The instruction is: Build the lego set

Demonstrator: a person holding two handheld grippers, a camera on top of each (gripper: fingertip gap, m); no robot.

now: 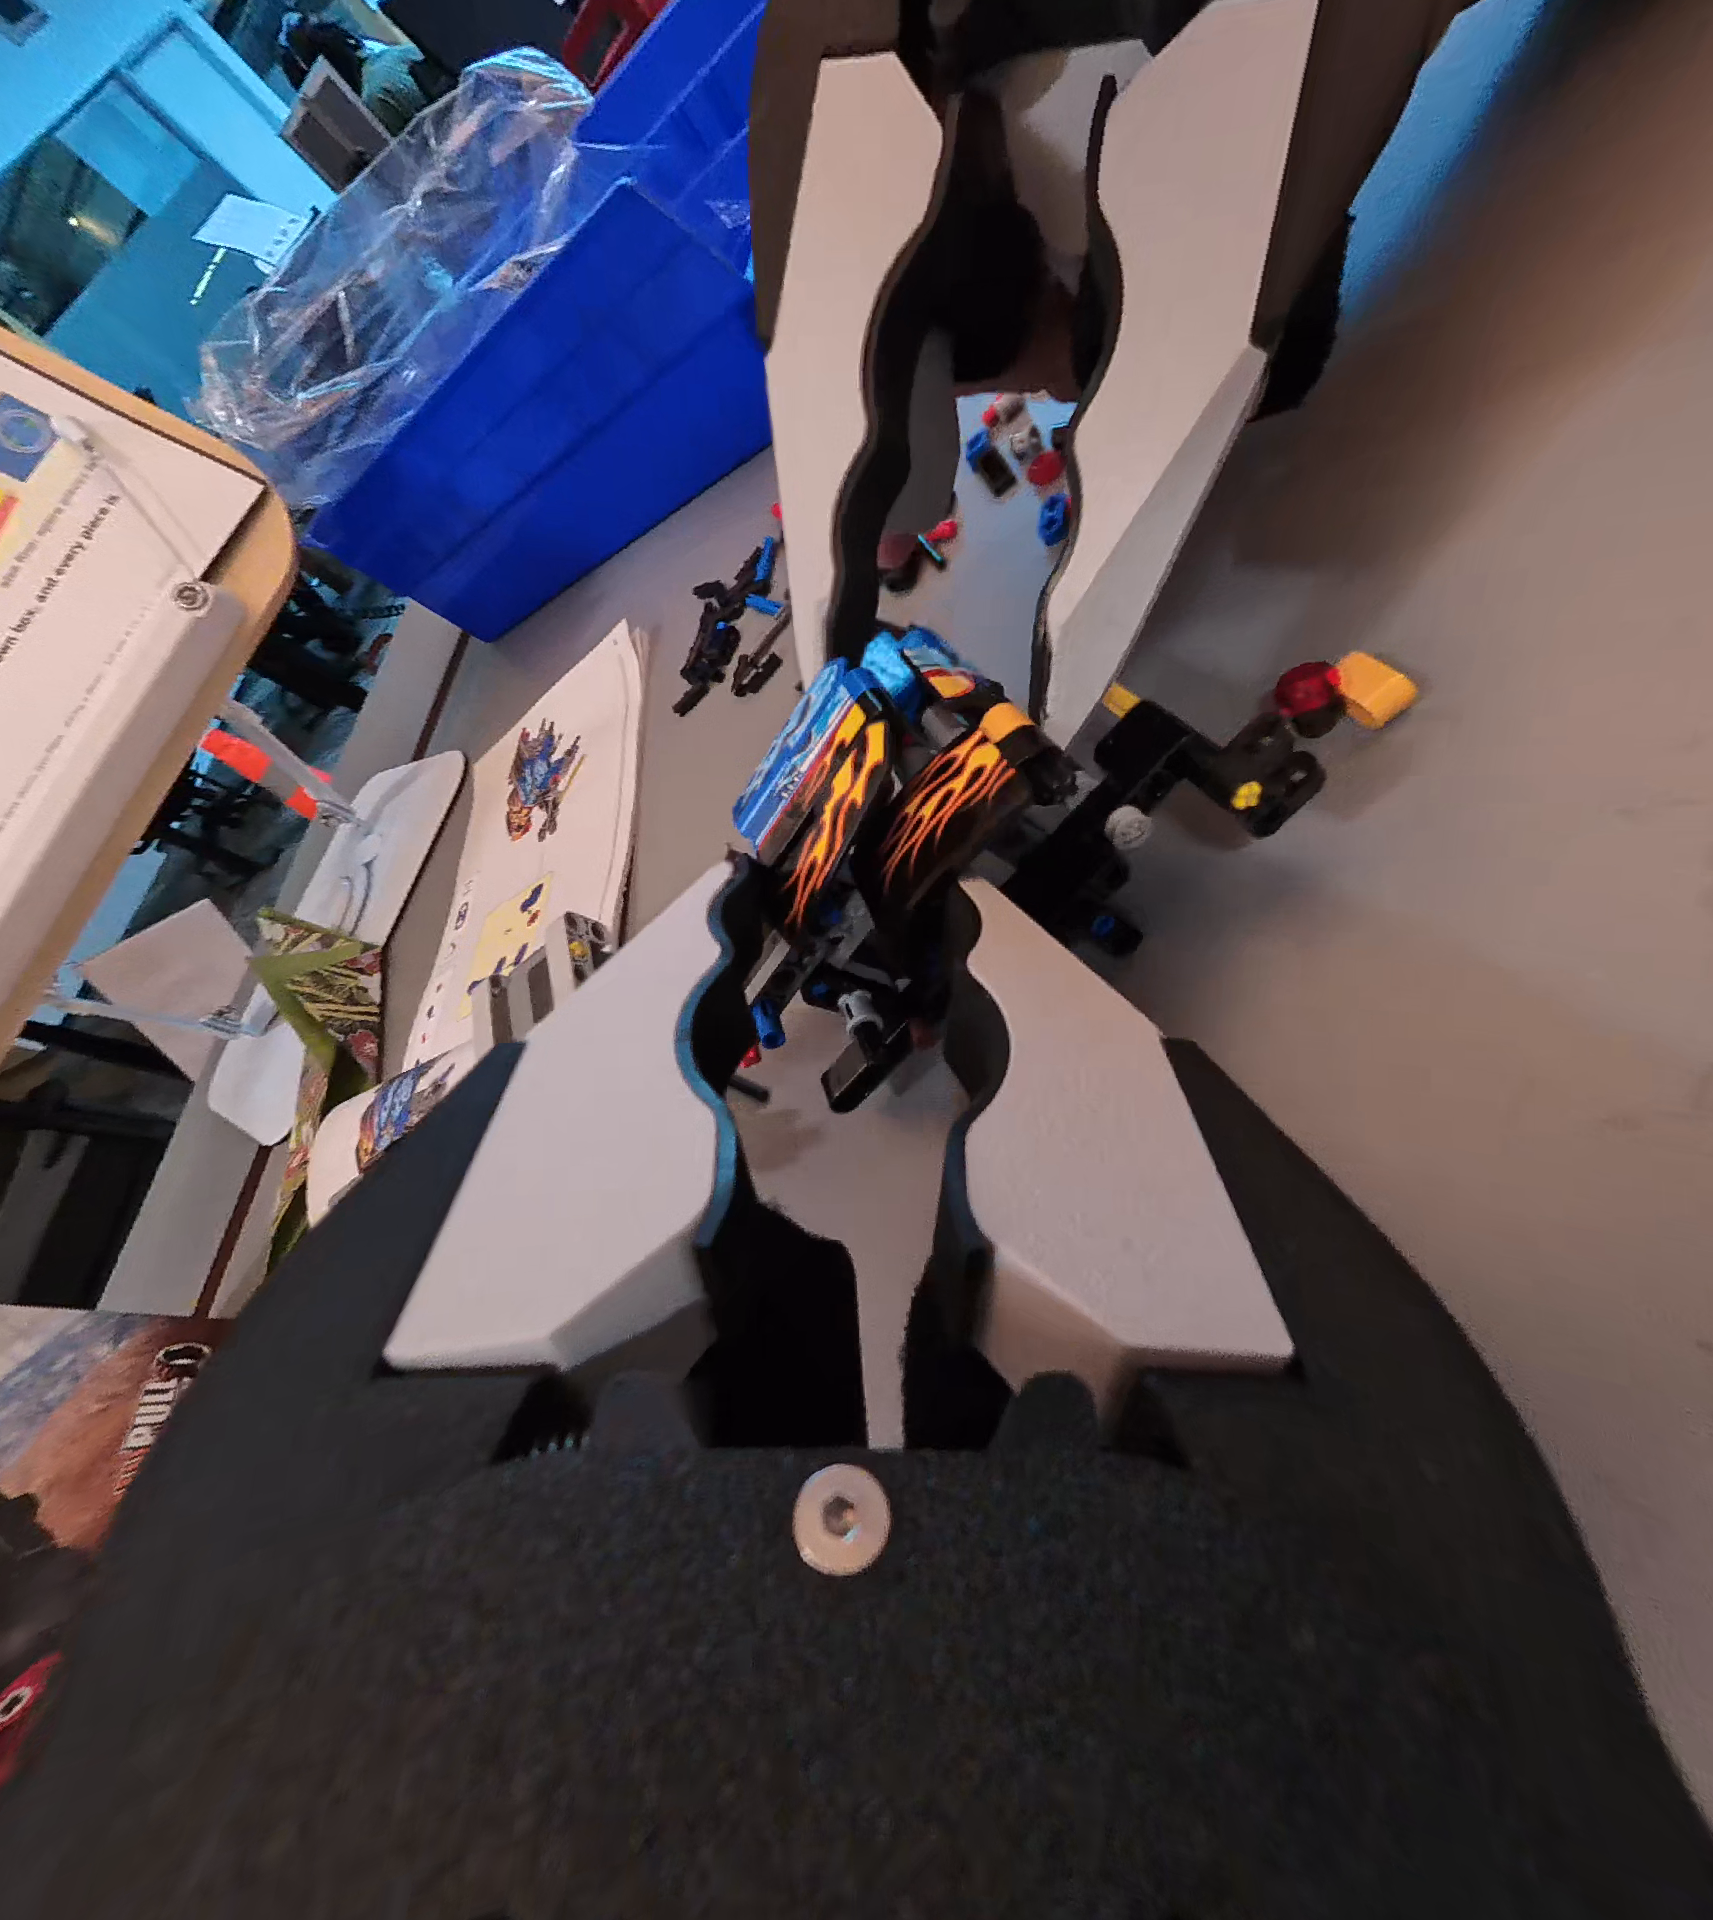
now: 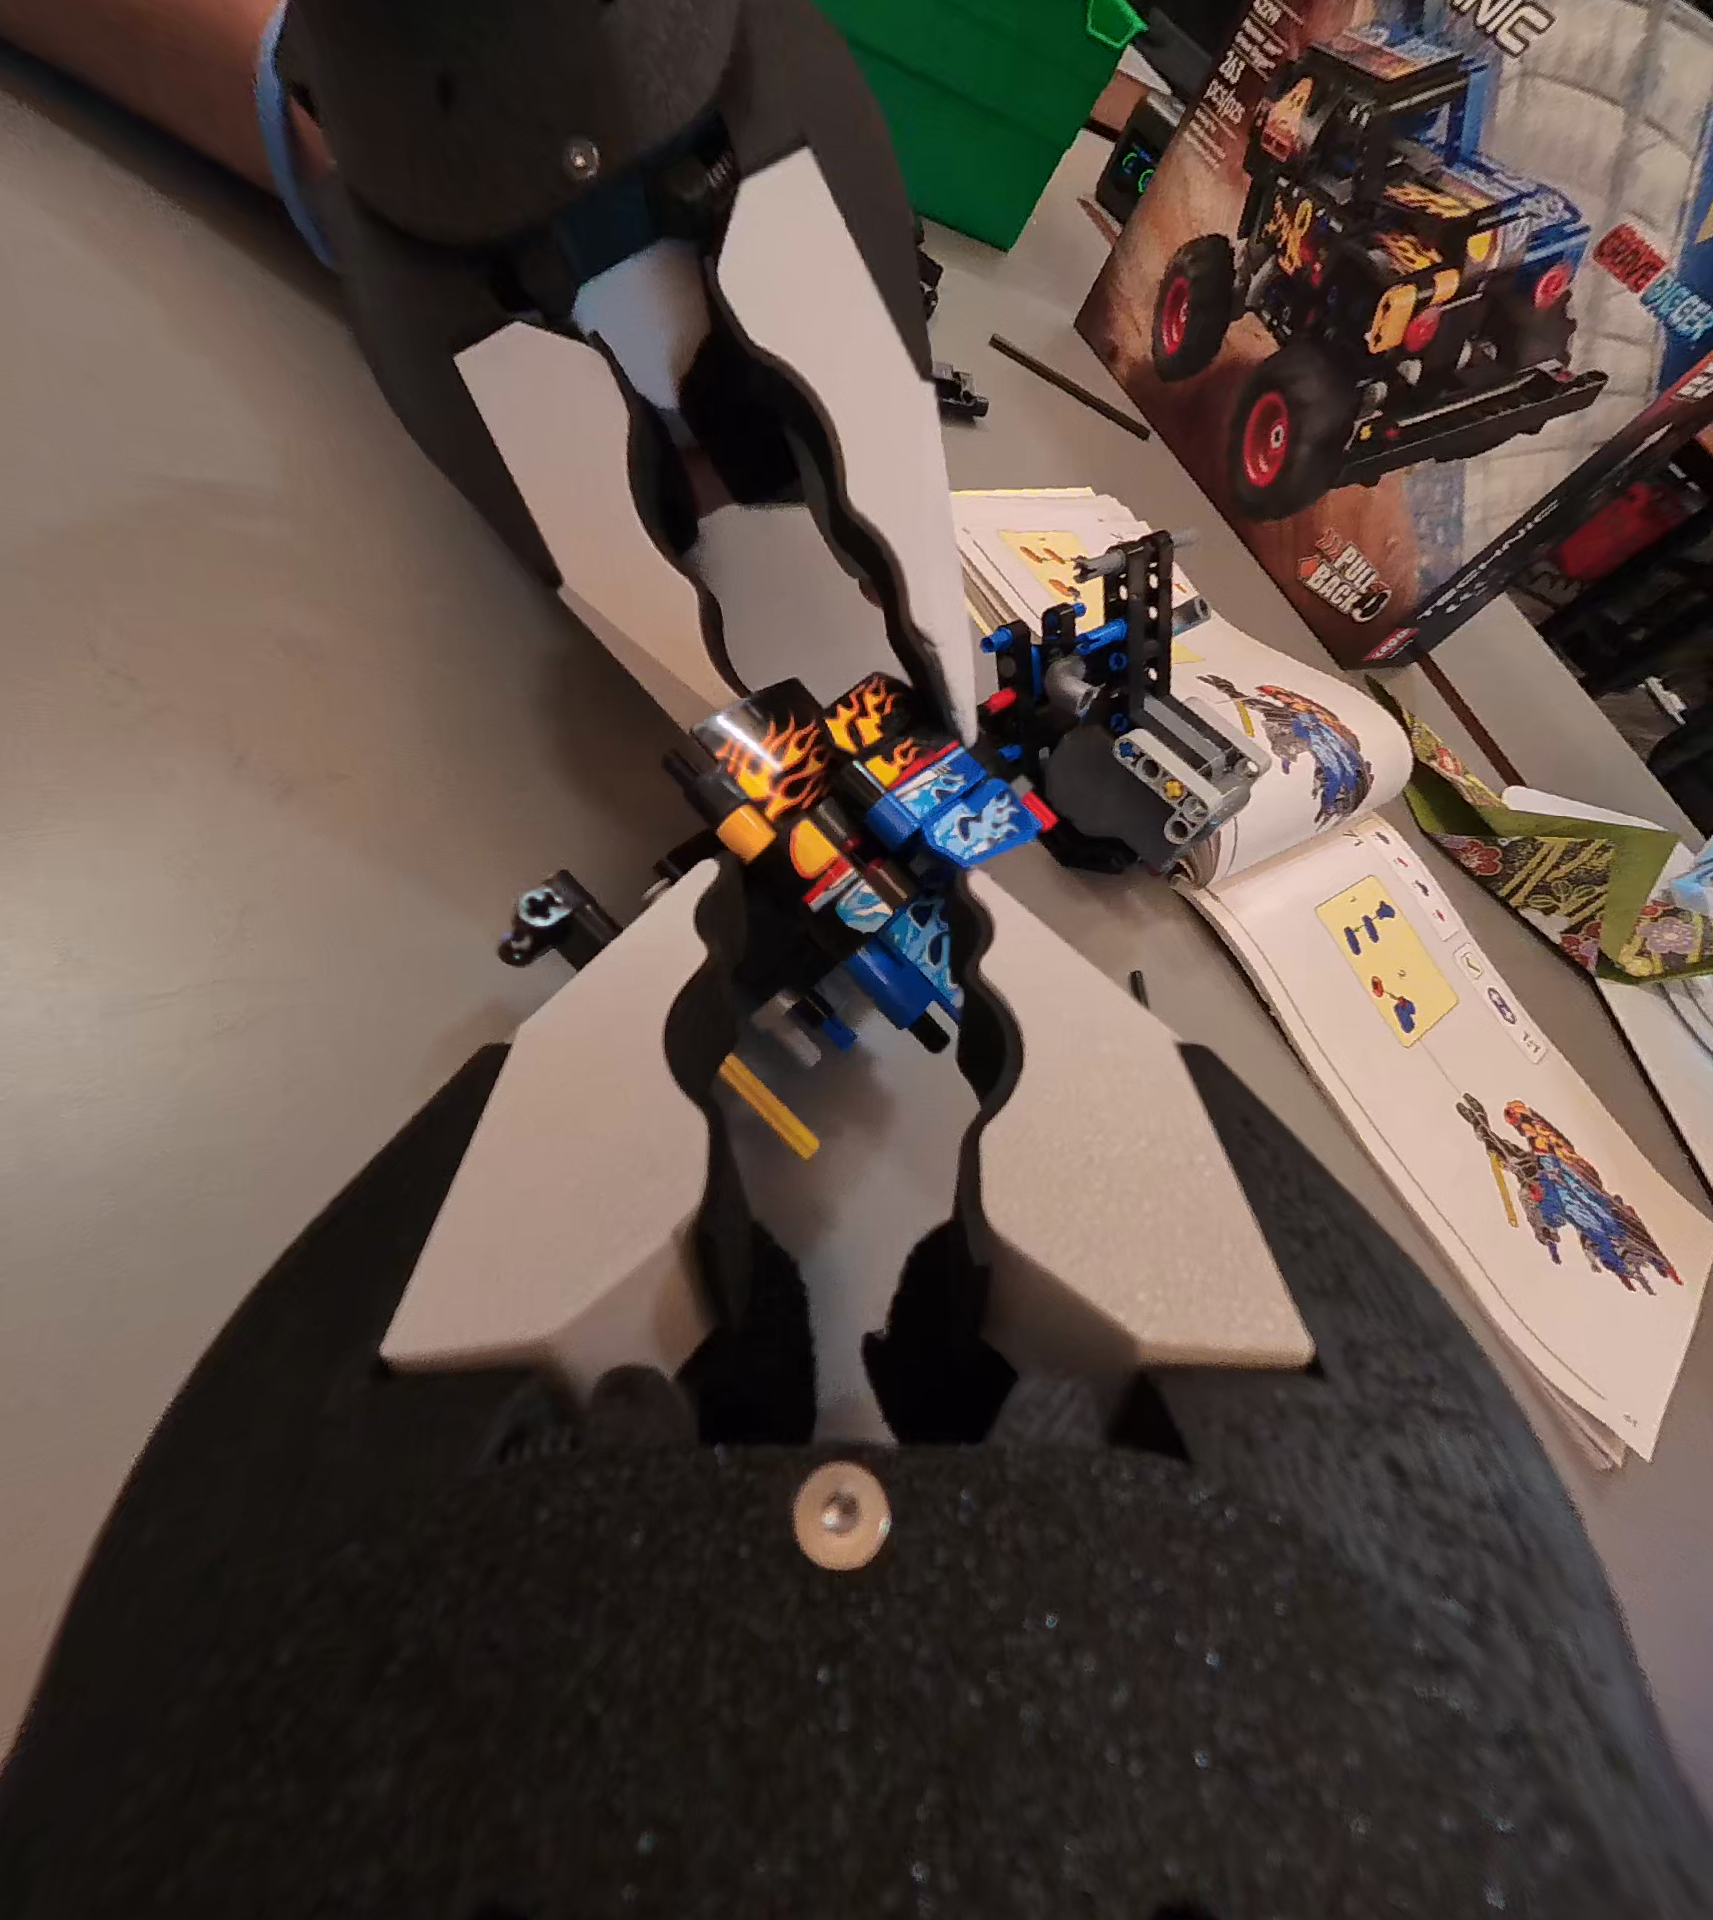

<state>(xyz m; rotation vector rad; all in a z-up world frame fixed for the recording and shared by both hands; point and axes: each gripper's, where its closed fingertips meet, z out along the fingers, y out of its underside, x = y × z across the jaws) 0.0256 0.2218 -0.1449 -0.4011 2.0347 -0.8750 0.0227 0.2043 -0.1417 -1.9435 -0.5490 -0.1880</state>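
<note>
Nearest the left wrist camera, the left gripper [image 1: 847, 914] had its jaws narrowed onto the near end of the flame-printed body section [image 1: 893, 800], which sat low over the grey table [image 1: 1454, 1039]; from the opposite side the right gripper [image 2: 841, 883] was likewise closed to a narrow gap on the same piece, so both tools held it between them. The section looked light and rigid but fragile at its joints, a cluster of clipped panels and pins that would likely pop apart under twisting; the curved printed panels seemed glossy and slippery, so the black beams underneath appeared the safer place to pinch. Its long axis ran roughly from one gripper to the other, flamed end toward the left gripper, blue end [image 2: 966, 821] rising toward the right. Just beyond lay the chassis assembly [image 2: 1132, 748] on the open instruction booklet [image 2: 1454, 1091], then loose parts [image 1: 738, 634], and farthest the set's box [image 2: 1454, 260].
</note>
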